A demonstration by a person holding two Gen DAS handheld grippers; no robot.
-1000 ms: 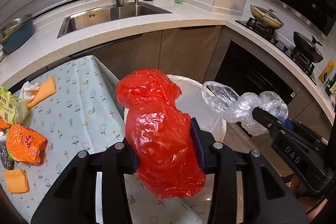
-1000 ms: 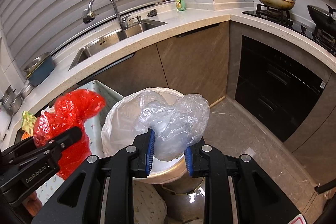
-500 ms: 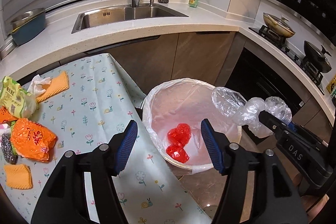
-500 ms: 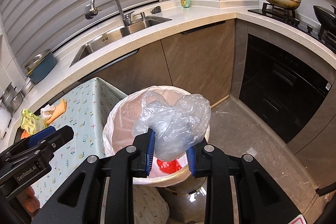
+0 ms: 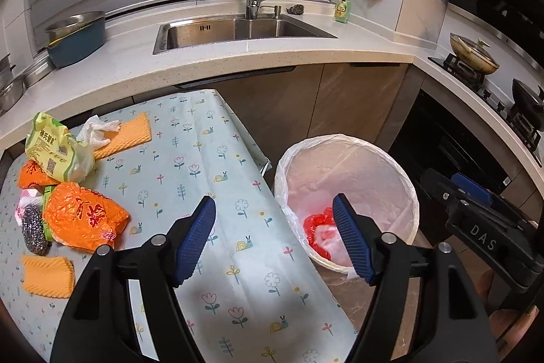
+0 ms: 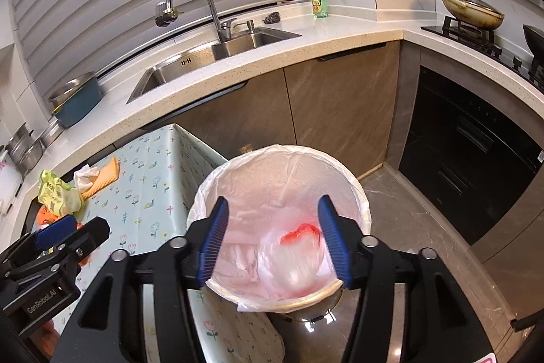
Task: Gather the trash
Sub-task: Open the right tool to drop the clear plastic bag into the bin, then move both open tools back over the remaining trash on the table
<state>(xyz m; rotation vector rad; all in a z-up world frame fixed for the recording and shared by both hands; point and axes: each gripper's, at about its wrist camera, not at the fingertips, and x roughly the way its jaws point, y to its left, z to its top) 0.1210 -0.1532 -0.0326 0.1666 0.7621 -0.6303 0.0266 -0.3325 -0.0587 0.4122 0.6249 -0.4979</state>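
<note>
The lined round bin [image 5: 346, 140] [image 6: 282, 152] stands on the floor beside the table. Inside it lie a red plastic bag [image 5: 314, 223] [image 6: 301, 232] and a clear plastic bag [image 6: 292, 264] [image 5: 328, 235] on top of it. My left gripper [image 5: 273, 238] is open and empty above the table's edge beside the bin. My right gripper [image 6: 272, 237] is open and empty right above the bin. On the table's left lie an orange bag [image 5: 81, 215], a green packet [image 5: 54, 147], a white tissue [image 5: 97, 130], orange sponges [image 5: 47, 274] and a steel scourer [image 5: 32, 228].
The table has a floral cloth [image 5: 204, 193]. Behind it runs a white counter [image 5: 238, 56] with a sink [image 5: 234, 29], a blue pot [image 5: 76, 36] and a soap bottle [image 5: 342, 4]. A stove with pans [image 5: 472, 55] is at the right. Dark oven fronts [image 6: 476, 145] stand by the floor.
My left gripper opened and dropped the red bag into the bin, then swung left toward the table. My right gripper has just opened and the clear bag has fallen into the bin.
</note>
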